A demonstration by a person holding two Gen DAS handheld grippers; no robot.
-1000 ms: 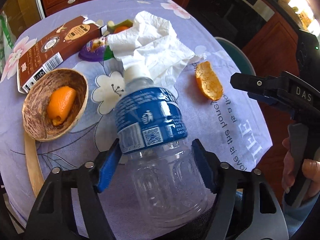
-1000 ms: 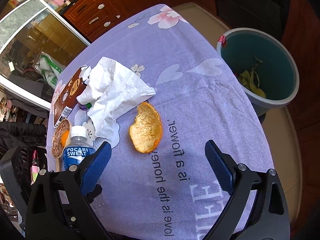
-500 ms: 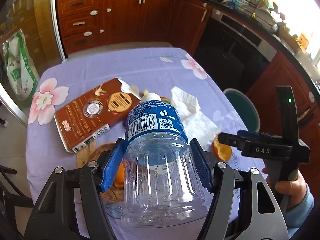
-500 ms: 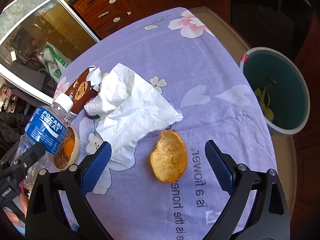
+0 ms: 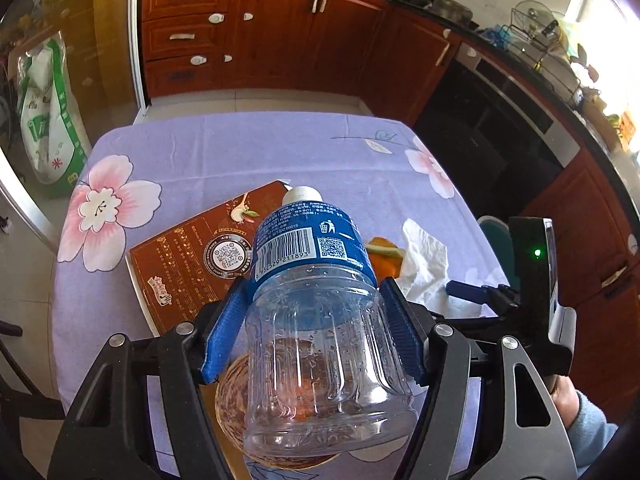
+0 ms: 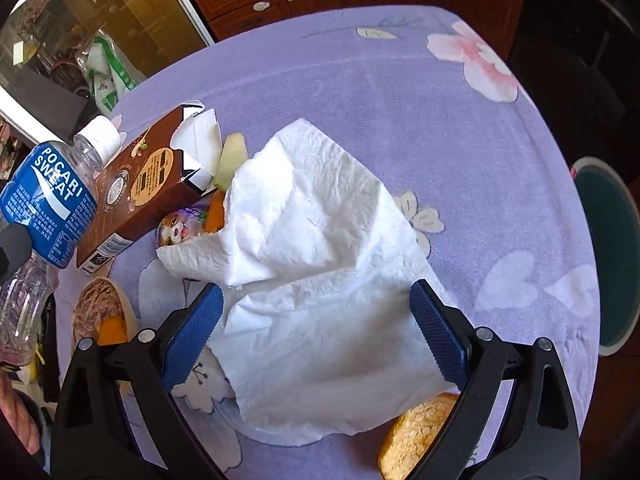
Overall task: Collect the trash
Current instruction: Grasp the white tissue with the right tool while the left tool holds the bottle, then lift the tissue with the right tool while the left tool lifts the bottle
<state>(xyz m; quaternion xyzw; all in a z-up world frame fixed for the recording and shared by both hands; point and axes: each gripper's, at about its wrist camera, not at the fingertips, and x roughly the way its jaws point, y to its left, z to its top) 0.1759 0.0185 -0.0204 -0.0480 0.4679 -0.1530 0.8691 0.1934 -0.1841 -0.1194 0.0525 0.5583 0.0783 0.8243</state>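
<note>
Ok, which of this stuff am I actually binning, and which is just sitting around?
Trash:
- plastic bottle, clamped in the left gripper
- white paper towel, under the open right gripper
- orange peel
- brown carton, torn open
- teal bin, where it goes

Just lying about:
- wooden bowl
- rice sack
- cabinets

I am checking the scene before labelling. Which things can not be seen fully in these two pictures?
- Wooden bowl, left wrist view: mostly behind the Pocari Sweat bottle.
- Orange peel, right wrist view: partly under the paper towel and behind the right gripper.
- Teal trash bin: cut off by the table edge, inside hidden.
</note>
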